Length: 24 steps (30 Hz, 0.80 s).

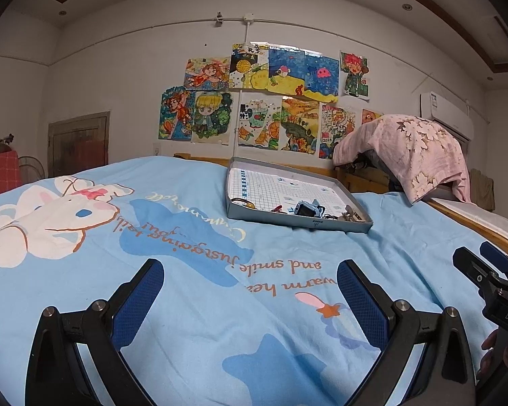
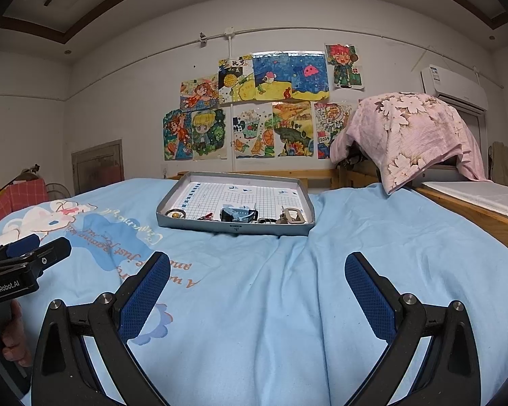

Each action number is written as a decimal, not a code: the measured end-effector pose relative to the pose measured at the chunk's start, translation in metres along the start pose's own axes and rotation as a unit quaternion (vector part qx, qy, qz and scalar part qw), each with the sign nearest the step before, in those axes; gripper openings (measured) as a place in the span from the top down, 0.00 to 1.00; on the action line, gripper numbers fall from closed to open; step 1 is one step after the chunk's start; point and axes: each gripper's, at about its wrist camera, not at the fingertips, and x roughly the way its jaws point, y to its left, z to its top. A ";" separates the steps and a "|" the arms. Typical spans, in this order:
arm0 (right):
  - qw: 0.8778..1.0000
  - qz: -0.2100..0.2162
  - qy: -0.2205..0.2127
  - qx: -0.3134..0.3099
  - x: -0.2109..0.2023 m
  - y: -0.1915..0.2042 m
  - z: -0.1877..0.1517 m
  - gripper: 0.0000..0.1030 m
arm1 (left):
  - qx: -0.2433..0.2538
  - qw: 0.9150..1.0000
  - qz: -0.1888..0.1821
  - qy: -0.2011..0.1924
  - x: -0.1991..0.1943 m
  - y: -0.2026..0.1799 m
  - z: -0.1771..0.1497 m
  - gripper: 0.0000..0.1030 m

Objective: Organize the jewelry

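I am looking over a big bed with a light blue blanket on it. The blanket is showing a white bunny drawing and some curly writing. On the wall behind the bed, lots of bright kids' drawings are hanging. A pink flowery cloth is lying over something at the far right end of the bed, and a white air conditioner is sitting up on the wall above it.

A flat grey tray is resting on the blanket, well ahead of both my grippers. Its floor is lined with checkered paper. The jewelry is lying in a row along the tray's near edge: a round ring thing with a yellow ball at the left, a blue watch in the middle, and a shiny metal piece at the right. Some tiny bits between them are too small for me to tell.

My left gripper is hanging over the blanket with its blue pads spread wide, holding nothing. My right gripper is doing the same, pads wide apart.
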 end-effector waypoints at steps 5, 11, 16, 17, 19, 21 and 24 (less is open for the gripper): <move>1.000 0.004 0.000 0.000 0.000 0.002 0.000 0.02 | 0.000 1.000 0.000 0.000 0.001 0.002 0.001 0.00; 1.000 0.005 0.001 0.002 0.001 0.003 0.000 0.02 | 0.002 1.000 0.000 0.000 0.001 0.002 0.001 0.00; 1.000 0.005 0.001 0.003 0.002 0.004 -0.001 0.02 | 0.001 1.000 0.000 0.000 0.000 0.002 0.000 0.00; 1.000 0.005 0.001 0.004 0.003 0.004 -0.001 0.02 | 0.001 1.000 0.000 0.000 0.000 0.002 0.001 0.00; 1.000 0.005 0.002 0.005 0.002 0.004 -0.001 0.02 | 0.001 1.000 0.000 0.000 0.001 0.002 0.001 0.00; 1.000 0.005 0.002 0.006 0.003 0.005 -0.002 0.02 | 0.002 1.000 0.000 0.000 0.001 0.002 0.001 0.00; 1.000 0.005 0.002 0.007 0.003 0.005 -0.002 0.02 | 0.002 1.000 -0.001 0.001 0.001 0.002 0.001 0.00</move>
